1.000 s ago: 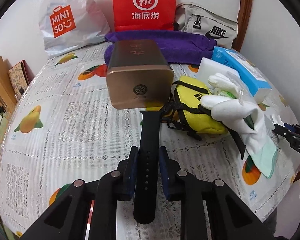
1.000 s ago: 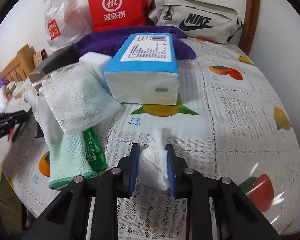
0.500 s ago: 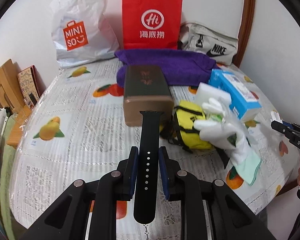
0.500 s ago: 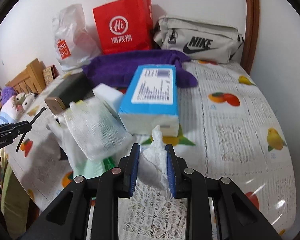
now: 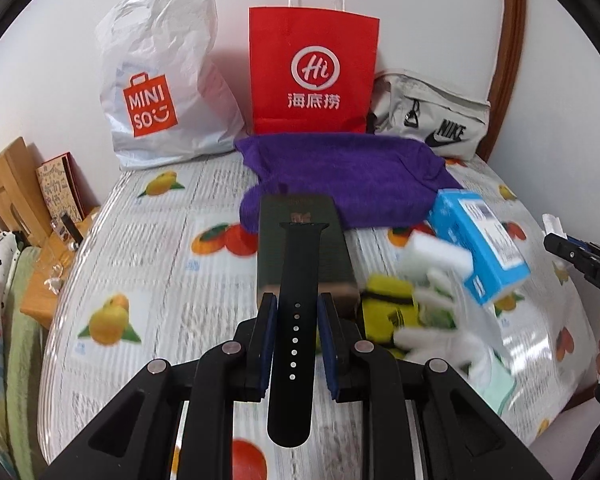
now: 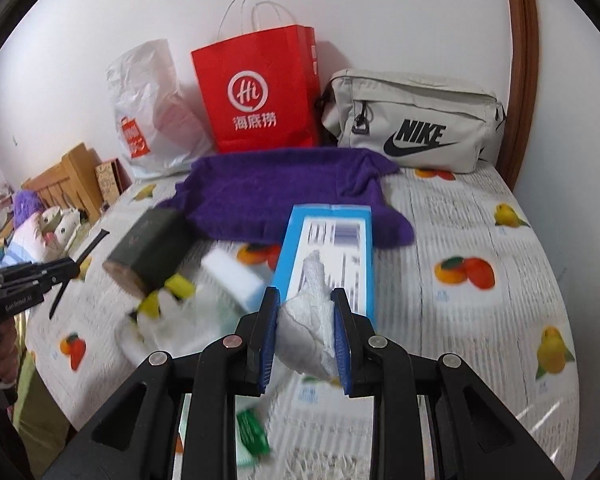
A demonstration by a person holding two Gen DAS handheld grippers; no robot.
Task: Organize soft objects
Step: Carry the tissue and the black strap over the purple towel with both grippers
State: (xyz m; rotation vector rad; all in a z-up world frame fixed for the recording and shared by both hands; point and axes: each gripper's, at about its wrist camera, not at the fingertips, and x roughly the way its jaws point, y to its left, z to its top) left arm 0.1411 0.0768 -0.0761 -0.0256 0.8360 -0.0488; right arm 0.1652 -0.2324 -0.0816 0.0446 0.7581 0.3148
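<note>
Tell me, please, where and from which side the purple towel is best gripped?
Probably pinch the purple towel at its near folded edge, coming from the front. That rolled edge stands raised off the table; the red bag and Nike pouch crowd its far side.

my left hand-held gripper (image 5: 297, 314) pinches a black perforated watch strap (image 5: 296, 320) lengthwise over the bronze box (image 5: 304, 250); my right hand-held gripper (image 6: 306, 334) clamps a crumpled white tissue (image 6: 310, 320) before that box's neighbour, the blue pack (image 6: 332, 252).
</note>
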